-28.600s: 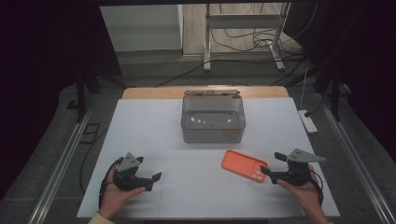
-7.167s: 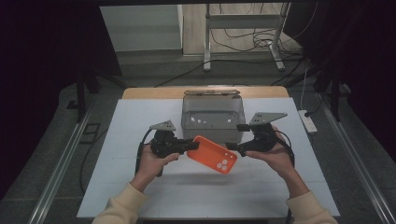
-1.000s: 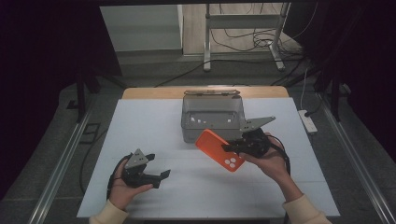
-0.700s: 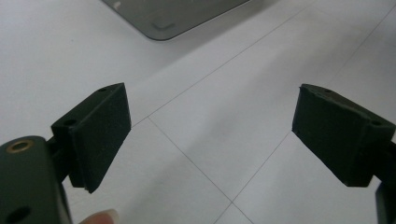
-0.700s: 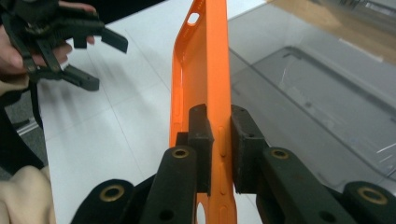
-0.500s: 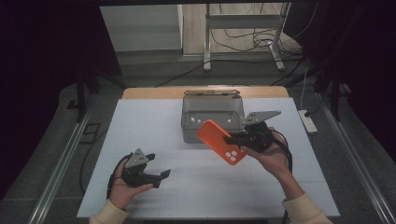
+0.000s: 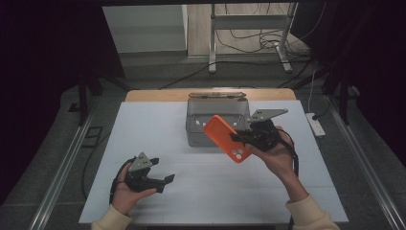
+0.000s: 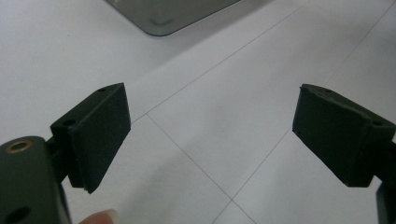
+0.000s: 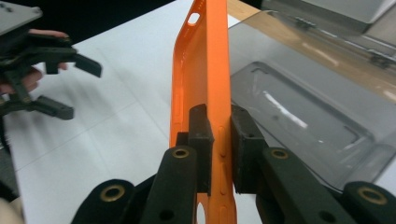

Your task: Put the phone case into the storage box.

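An orange phone case (image 7: 227,138) hangs tilted in the air in front of the clear plastic box (image 7: 196,114), its camera holes toward the person. My right gripper (image 7: 239,137) is shut on the case's edge; in the right gripper view both pads (image 9: 200,123) pinch the thin orange case (image 9: 205,74) from either side, above the box (image 9: 308,116). My left gripper (image 7: 168,178) rests low on the white table at the front left, open, with nothing between its fingers (image 8: 100,133).
The white table (image 7: 158,129) has a wooden strip at its far edge. A corner of the clear box (image 8: 161,14) lies ahead of the left gripper. Cables and a metal stand (image 7: 249,33) are on the floor beyond.
My right gripper has lifted the orange case a little and brought it closer to the box. The left gripper has stayed put.
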A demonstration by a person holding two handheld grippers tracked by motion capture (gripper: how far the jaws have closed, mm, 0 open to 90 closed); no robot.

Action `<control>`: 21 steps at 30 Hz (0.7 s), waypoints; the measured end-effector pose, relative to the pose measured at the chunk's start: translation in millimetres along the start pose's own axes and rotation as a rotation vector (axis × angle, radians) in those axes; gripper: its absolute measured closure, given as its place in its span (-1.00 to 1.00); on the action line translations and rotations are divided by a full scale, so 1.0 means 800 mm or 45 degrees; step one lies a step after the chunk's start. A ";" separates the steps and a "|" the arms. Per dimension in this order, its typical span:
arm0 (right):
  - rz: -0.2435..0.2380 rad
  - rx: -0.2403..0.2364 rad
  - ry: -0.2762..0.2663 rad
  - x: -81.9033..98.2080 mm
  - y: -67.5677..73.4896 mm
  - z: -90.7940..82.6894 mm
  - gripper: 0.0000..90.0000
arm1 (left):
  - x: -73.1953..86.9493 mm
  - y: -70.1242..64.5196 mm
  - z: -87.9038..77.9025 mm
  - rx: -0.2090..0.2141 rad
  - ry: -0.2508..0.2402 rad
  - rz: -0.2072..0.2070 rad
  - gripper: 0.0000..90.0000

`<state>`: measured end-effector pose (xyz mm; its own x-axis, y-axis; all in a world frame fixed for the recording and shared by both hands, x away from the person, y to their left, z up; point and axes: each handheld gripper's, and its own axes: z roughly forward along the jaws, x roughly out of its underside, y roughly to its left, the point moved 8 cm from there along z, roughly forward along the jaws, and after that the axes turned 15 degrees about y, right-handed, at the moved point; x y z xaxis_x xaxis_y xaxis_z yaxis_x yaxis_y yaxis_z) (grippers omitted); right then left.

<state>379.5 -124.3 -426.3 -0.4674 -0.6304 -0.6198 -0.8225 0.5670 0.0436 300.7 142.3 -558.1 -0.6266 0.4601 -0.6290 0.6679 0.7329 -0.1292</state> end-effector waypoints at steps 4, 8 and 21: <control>0.023 0.040 0.000 -0.003 -0.004 -0.001 0.78 | 0.001 0.000 0.000 -0.002 -0.001 -0.002 -0.75; 0.032 0.057 0.000 -0.007 -0.004 -0.002 0.78 | 0.003 -0.001 -0.002 -0.008 0.000 0.000 -0.75; 0.067 0.101 -0.005 -0.010 -0.013 -0.003 0.78 | 0.001 0.002 0.000 -0.017 -0.001 -0.004 -0.75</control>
<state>391.2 -126.4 -419.9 -0.5080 -0.5964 -0.6215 -0.7684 0.6399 0.0140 301.2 143.8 -558.7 -0.6282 0.4576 -0.6293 0.6606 0.7410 -0.1206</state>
